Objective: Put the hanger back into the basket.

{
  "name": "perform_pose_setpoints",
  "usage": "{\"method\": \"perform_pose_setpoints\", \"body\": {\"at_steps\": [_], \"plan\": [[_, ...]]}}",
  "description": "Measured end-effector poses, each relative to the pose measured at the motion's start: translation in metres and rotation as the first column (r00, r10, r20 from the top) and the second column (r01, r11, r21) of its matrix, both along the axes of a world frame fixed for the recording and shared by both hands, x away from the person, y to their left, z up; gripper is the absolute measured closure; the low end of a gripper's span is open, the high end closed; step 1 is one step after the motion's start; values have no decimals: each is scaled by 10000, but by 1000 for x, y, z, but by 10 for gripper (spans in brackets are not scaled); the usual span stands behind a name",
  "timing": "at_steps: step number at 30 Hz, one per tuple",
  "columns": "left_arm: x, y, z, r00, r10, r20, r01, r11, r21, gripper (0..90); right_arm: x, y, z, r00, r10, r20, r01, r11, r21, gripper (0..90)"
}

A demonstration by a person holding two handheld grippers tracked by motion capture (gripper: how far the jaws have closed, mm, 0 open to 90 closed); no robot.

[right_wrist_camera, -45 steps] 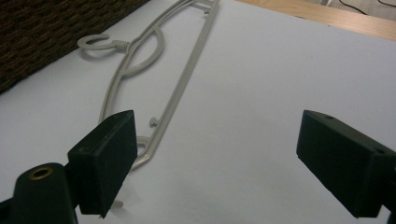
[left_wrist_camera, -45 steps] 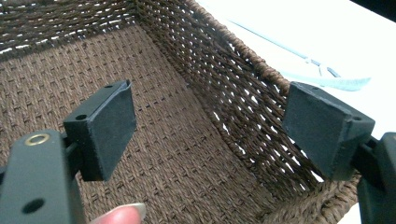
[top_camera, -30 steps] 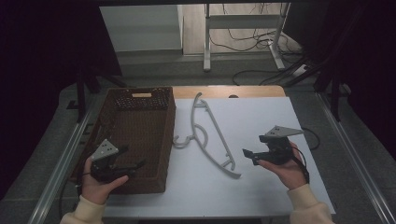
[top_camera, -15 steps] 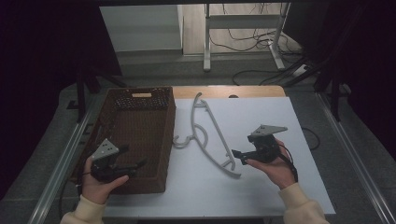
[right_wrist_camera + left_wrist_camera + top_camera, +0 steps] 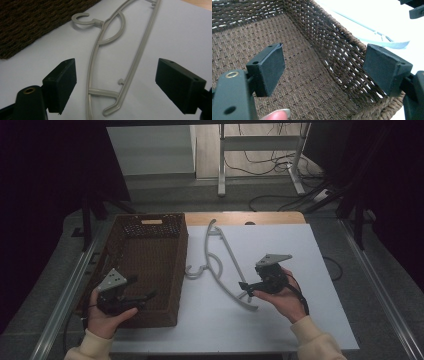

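A grey plastic hanger lies flat on the white table top, its hook pointing at the basket. My right gripper hovers open over the hanger's near end, the jaws standing wide on either side of the hanger in the right gripper view. A brown wicker basket stands at the left with nothing in it. My left gripper is open above the basket's near right corner, its jaws spread over the woven wall in the left gripper view.
A wooden strip runs along the table's far edge. Metal rails flank the table. Beyond it, cables and a desk frame rest on the floor. The hanger's end and the other gripper show past the basket rim.
My right gripper has moved left, from the open table to over the hanger's near end. The left gripper and the basket have stayed where they were.
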State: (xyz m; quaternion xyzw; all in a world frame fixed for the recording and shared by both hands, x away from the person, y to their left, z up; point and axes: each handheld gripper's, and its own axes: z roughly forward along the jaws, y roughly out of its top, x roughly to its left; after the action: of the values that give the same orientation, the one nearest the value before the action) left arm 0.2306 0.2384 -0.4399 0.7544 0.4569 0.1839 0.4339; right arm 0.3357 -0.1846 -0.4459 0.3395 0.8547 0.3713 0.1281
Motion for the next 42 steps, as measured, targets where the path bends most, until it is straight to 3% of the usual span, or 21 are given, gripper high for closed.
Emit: {"method": "perform_pose_setpoints", "body": {"at_steps": [13, 24, 27, 36, 42], "plan": [[0, -1, 0, 10000, -9, -2, 9, 10000, 12, 178, 7, 26, -10, 9990, 256, -373, -279, 9978, -608, 206], [0, 0, 0, 10000, -13, 10, 13, 10000, 6, 178, 20, 51, -21, 9943, 486, -953, -587, 9927, -1056, 290], [0, 0, 0, 10000, -13, 15, 13, 10000, -3, 178, 25, 61, -30, 9887, 539, -1399, -726, 9886, -1319, 303], [0, 0, 0, 10000, -27, 10, 27, 10000, -4, 178, 31, 74, -44, 9773, 632, -2020, -980, 9810, -1673, 353], [0, 0, 0, 10000, -30, 10, 30, 10000, -4, 178, 32, 81, -51, 9676, 542, -2467, -1061, 9736, -2023, 450]]}}
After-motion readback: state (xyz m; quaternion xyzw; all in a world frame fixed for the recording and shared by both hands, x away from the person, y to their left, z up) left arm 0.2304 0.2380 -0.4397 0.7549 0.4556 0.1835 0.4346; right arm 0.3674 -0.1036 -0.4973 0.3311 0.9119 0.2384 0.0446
